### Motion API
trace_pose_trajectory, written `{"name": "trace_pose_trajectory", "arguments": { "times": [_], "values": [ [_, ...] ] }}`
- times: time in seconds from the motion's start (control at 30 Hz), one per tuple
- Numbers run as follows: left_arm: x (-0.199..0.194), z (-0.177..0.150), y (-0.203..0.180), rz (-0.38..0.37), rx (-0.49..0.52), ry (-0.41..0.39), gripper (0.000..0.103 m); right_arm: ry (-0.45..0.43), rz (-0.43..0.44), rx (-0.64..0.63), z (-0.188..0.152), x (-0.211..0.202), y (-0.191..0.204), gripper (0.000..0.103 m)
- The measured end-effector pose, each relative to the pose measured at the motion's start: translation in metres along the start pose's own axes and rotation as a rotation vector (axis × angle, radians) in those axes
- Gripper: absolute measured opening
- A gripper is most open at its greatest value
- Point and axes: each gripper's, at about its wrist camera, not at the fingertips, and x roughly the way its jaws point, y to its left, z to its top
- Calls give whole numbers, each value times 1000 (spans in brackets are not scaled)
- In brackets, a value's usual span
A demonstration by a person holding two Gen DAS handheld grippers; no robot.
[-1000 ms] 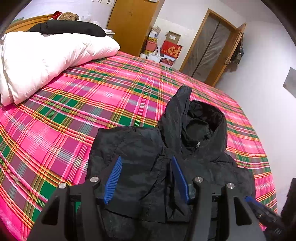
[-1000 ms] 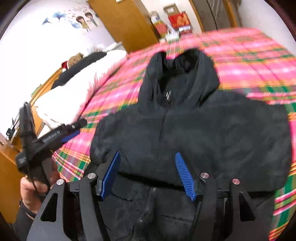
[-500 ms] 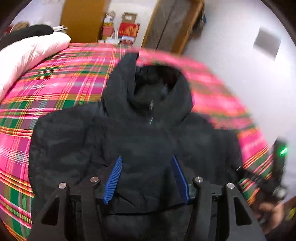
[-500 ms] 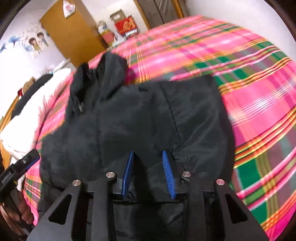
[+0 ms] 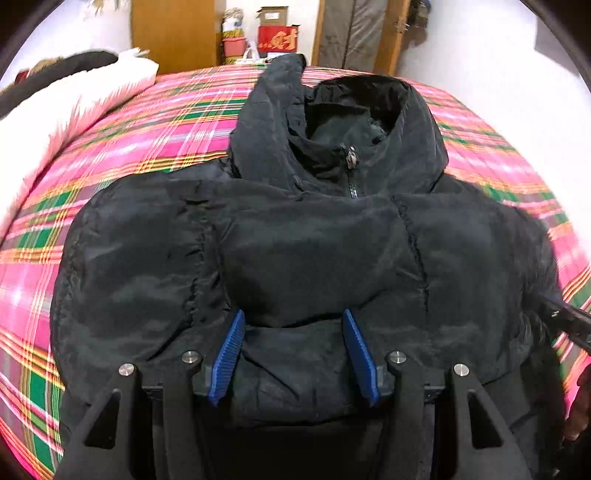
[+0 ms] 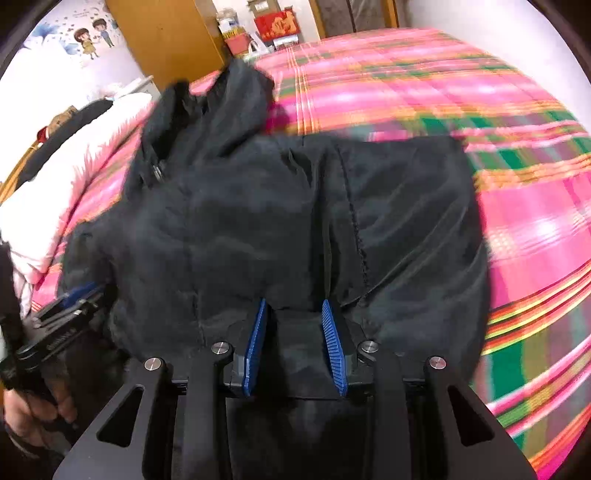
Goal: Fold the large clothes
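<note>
A black hooded puffer jacket (image 5: 314, 240) lies front up on the plaid bed, zip closed, hood towards the far wall. My left gripper (image 5: 293, 317) hangs low over its lower middle; the blue pads straddle a puffy fold without squeezing it. Towards the jacket's right side (image 6: 406, 221), the jaws of my right gripper (image 6: 293, 306) are closing, and a ridge of black fabric fills the narrow gap between the pads. In the right wrist view a hand (image 6: 33, 417) holds the other tool at the left edge.
The bed wears a pink, green and yellow plaid sheet (image 5: 147, 122) with bare room right of the jacket (image 6: 517, 166). A white duvet (image 5: 55, 110) is piled at the left. A wooden wardrobe (image 5: 173, 33), boxes and a door stand beyond the bed.
Both grippers came down onto the jacket. The left one swung from the jacket's left side to its middle. The right jaws narrowed from wide apart onto a fold of fabric.
</note>
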Motion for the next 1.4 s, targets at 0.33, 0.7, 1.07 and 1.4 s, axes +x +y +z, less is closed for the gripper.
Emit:
{"name": "trace_pose_trajectory", "arguments": {
  "times": [0.33,0.7,1.07,1.4],
  "values": [
    [-22,36,10,-2,30,-144,57,-18,-105,29,49,24,-48,31],
    [36,32,25,-25,-1,-65,59,28,-136,-18,42,53,-48,31],
    [-64,-1,28,-74,-42,-114,56,-58,-84,-56,6,-47,-19,31],
    [-7,-11,11,1,19,32,56,60,-119,-53,-12,-6,-24,33]
  ]
}}
